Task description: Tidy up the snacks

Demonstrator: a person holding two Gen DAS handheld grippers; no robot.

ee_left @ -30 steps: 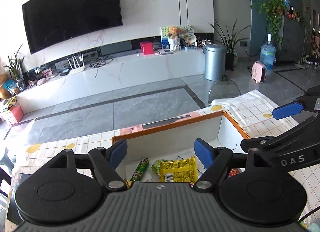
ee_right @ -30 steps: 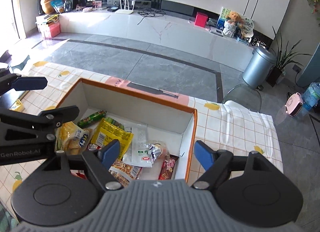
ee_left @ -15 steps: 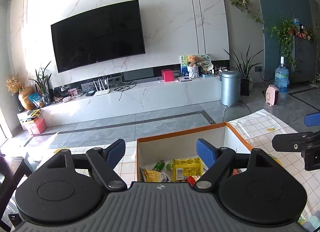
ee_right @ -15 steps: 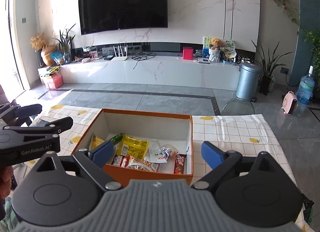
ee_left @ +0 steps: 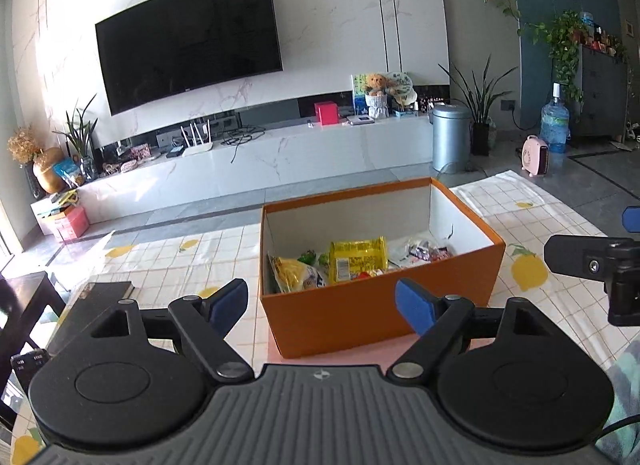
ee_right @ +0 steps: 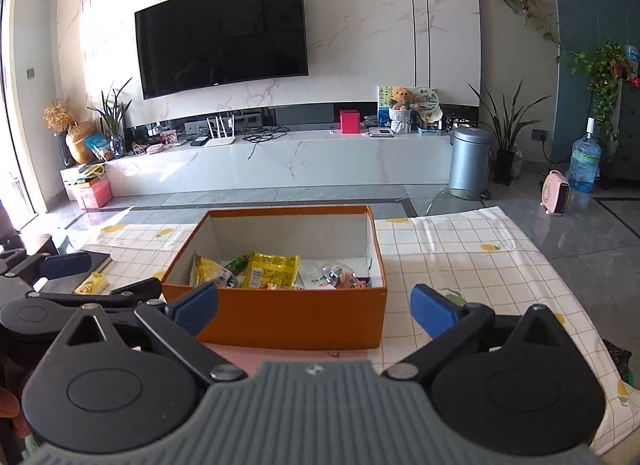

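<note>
An orange box [ee_left: 376, 305] [ee_right: 292, 317] stands on the checked tablecloth and holds several snack packets, among them a yellow packet [ee_left: 358, 259] [ee_right: 274, 269]. My left gripper [ee_left: 320, 305] is open and empty, held back in front of the box's near wall. My right gripper [ee_right: 314, 307] is open and empty, also in front of the box. The left gripper's fingers [ee_right: 60, 265] show at the left of the right wrist view. A small yellow snack [ee_right: 91, 283] lies on the table left of the box.
A dark book [ee_left: 86, 313] [ee_right: 80, 269] lies on the table left of the box. The lemon-print tablecloth [ee_right: 460, 249] covers the table. Beyond the table's far edge are the floor, a TV bench and a grey bin [ee_right: 470, 161].
Both grippers have pulled back and up from over the box toward the near side of the table. The whole box is now in view. Both stay open and empty.
</note>
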